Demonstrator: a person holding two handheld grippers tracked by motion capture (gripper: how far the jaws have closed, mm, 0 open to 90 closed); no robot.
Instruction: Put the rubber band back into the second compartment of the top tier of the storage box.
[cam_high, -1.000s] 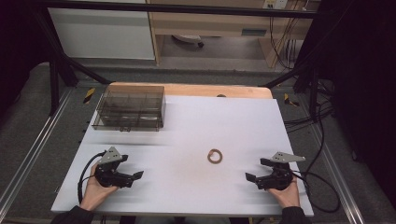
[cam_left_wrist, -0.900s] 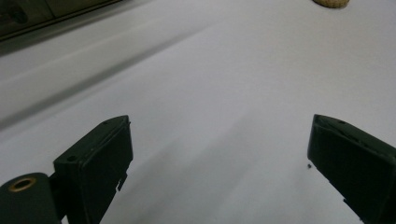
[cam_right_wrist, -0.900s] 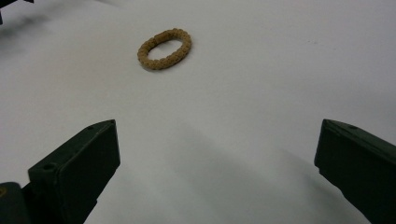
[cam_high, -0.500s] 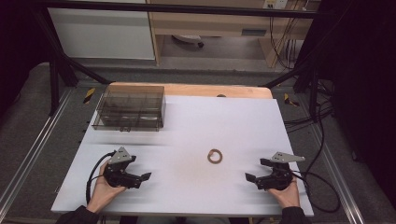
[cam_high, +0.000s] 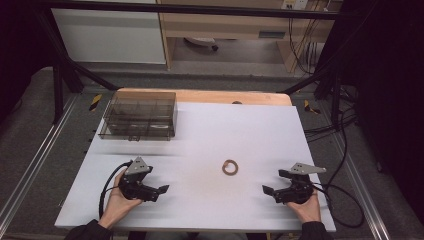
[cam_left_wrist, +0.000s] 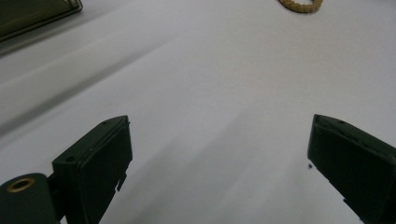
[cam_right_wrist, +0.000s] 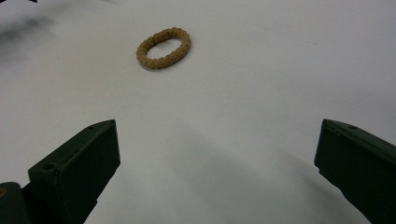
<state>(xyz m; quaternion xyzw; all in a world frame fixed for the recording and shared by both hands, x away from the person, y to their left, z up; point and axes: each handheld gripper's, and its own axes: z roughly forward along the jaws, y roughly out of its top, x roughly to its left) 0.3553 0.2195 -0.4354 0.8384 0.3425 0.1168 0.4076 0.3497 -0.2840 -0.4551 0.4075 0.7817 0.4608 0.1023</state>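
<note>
while the right gripper (cam_high: 272, 191) stays, the left gripper (cam_high: 159, 192) has advanced; both fingers spread.

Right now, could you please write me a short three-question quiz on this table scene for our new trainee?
1. True or false: the small tan beaded ring lies flat on the white table, untouched by either tool.
2. Multiple choice: the smoky clear plastic compartment box stands at the table's (A) far left corner, (B) near right corner, (C) centre.
3. Fill in: both the left tool and the right tool have their jaws ____.

Key: 1 true; 2 A; 3 open.
</note>
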